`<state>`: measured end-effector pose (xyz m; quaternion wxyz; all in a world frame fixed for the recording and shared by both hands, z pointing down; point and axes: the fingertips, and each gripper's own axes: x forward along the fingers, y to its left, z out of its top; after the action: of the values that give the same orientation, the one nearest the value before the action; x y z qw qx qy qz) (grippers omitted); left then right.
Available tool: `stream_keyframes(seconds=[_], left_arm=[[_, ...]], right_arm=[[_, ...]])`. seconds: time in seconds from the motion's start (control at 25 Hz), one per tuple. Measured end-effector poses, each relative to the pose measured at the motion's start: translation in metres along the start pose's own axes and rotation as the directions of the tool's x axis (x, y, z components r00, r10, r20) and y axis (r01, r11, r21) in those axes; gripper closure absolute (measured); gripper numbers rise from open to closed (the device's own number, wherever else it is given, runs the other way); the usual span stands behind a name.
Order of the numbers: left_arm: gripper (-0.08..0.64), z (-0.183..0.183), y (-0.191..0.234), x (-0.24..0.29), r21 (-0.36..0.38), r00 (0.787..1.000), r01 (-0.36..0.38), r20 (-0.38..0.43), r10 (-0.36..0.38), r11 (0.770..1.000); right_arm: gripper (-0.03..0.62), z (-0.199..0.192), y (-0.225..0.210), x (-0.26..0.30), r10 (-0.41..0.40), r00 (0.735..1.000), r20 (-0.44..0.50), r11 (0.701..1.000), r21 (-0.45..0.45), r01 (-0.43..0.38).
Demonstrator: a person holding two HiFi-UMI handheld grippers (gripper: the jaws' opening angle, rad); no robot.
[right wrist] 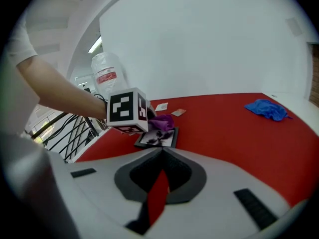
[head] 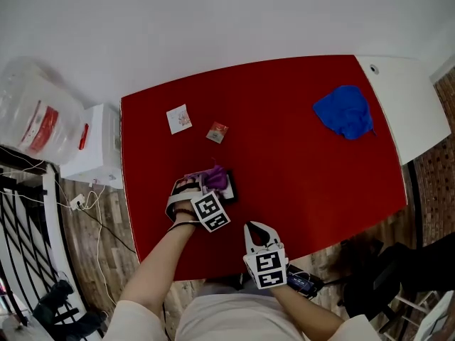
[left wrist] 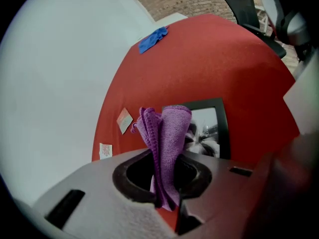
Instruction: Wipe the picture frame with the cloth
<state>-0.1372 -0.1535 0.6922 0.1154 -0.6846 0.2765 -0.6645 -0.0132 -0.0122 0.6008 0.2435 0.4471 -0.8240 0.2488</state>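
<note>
At lower centre-left of the head view, the left gripper (head: 206, 187) is over the picture frame (head: 232, 190), which lies flat on the red table (head: 298, 183) close to its near edge. From the left gripper view I record the jaws clamped on a folded purple cloth (left wrist: 167, 133). The cloth stands out past the jaw tips, and its free end covers the left part of the frame's black-and-white photo. I cannot confirm from any view whether the cloth touches the glass. The frame has a black border and fills the middle right of that view. Lower centre of the head view shows the right gripper (head: 257, 227) over the table's near edge, just right of the frame and apart from it. Its own view shows the jaw tips brought together with nothing between them, only a sliver of red table visible below the tips. A crumpled blue cloth (head: 345, 111) lies at the upper right of the head view, well apart from the frame. A small white card (head: 179, 118) and a small packet (head: 217, 131) lie near each other above the frame, towards the table's far left corner. Off the table at the left of the frame stand a white box (head: 92, 144) and a clear plastic bag (head: 35, 112).
</note>
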Motion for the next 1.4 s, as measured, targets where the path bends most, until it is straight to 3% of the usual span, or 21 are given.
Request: stream_keyframes(seconds=[0.2,0.4,0.56,0.72,1.0,1.2,1.4], left_arm=[[0.499,0.004,-0.020,-0.015,0.024,0.999,0.017,0.032,-0.018,1.000],[0.499,0.004,-0.070,-0.041,0.059,0.995,0.076,0.053,-0.079,0.995],[0.499,0.004,-0.087,-0.052,0.086,0.995,0.074,0.062,-0.080,0.994],[0.499,0.005,-0.075,-0.053,0.071,0.996,0.052,0.072,-0.057,0.996],[0.499,0.017,-0.007,-0.027,-0.014,0.999,-0.016,0.044,0.016,1.000],[0.499,0.020,0.005,-0.005,0.017,1.000,-0.017,-0.003,0.017,1.000],[0.499,0.021,-0.018,-0.010,0.052,1.000,-0.001,-0.001,0.001,0.999]], right_arm=[[0.589,0.002,-0.007,0.002,-0.006,1.000,-0.003,1.000,0.002,0.006],[0.589,0.008,-0.006,0.008,0.010,1.000,0.002,1.000,-0.005,-0.010],[0.589,0.009,0.001,0.009,0.029,1.000,-0.001,0.999,-0.021,-0.029],[0.589,0.007,0.006,0.009,0.034,0.999,-0.004,0.999,-0.028,-0.035],[0.589,-0.001,0.000,-0.001,0.017,1.000,-0.008,1.000,-0.018,-0.017],[0.589,-0.004,-0.010,-0.006,-0.001,1.000,-0.007,1.000,-0.008,0.001],[0.589,-0.006,-0.017,-0.006,-0.005,1.000,-0.008,1.000,0.006,0.005]])
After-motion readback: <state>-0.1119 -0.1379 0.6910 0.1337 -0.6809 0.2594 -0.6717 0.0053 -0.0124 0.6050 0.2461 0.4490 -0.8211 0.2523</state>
